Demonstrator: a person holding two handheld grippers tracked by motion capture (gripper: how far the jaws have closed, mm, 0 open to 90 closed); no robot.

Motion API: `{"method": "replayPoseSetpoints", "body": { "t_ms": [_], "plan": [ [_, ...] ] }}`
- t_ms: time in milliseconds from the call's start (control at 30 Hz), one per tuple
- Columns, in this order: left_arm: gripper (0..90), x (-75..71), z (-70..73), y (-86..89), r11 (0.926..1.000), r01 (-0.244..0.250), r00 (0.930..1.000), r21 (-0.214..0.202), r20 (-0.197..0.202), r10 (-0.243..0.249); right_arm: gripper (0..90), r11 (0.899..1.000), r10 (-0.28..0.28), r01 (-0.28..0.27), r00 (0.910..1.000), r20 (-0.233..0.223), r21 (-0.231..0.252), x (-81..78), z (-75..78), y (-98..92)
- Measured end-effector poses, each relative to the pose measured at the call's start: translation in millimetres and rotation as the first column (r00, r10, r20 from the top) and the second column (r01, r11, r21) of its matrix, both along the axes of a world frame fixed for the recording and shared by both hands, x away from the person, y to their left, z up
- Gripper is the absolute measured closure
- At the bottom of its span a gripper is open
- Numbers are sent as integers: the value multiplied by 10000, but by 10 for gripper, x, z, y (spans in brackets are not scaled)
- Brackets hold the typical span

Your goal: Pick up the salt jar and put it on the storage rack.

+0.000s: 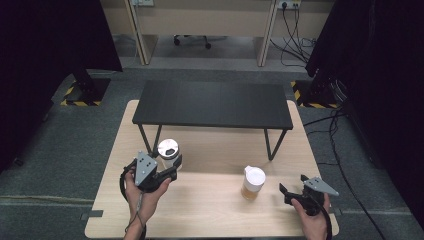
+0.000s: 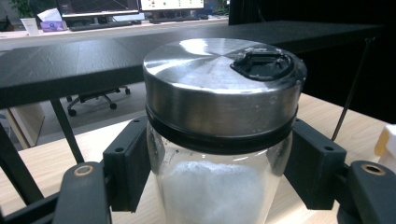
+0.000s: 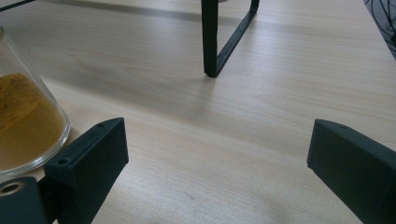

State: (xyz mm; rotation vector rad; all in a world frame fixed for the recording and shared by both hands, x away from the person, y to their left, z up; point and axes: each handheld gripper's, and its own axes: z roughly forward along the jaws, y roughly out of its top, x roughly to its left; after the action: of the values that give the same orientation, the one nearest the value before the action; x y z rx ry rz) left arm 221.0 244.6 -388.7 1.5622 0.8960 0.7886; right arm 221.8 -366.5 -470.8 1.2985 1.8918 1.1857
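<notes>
Two jars on the bench [image 1: 210, 210], two grippers in your hands. Near the left edge, your left gripper [image 1: 175, 169] clamps the steel-lidded jar [image 1: 169, 151] of white powder just under its lid, in front of the black rack [image 1: 212, 104]. One white-lidded jar [image 1: 252, 182] of orange powder stands right of centre. Near the right front corner, your right gripper [image 1: 291, 183] gapes wide, holding nothing.

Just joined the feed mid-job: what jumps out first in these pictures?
The left gripper is clamped on a glass jar with a steel lid, near the front left leg of the black rack. A second jar with a white cap and orange powder stands on the wooden table. The right gripper is open and empty beside it.
</notes>
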Motion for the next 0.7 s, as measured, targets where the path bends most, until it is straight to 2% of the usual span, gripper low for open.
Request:
{"method": "replayPoseSetpoints", "body": {
  "t_ms": [100,200,333,467,700],
  "plan": [
    [307,19,82,-15,9996,-141,9999,230,31,140,55,10000,2,-2,10000,1,-6,0,0,0],
    [307,60,155,18,9998,-120,9999,174,12,120,55,10000,3,-3,10000,3,8,-1,-1,-1],
    [307,118,278,33,9990,-229,9997,394,93,225,55,10000,10,-10,10000,-9,-3,2,1,-1],
    [307,170,337,59,9993,-267,9996,244,72,266,55,10000,6,-6,10000,-4,-4,2,1,0],
    [307,253,494,64,9985,-360,9992,401,214,351,55,10000,16,-16,10000,-2,-14,2,1,0]
  ]
}}
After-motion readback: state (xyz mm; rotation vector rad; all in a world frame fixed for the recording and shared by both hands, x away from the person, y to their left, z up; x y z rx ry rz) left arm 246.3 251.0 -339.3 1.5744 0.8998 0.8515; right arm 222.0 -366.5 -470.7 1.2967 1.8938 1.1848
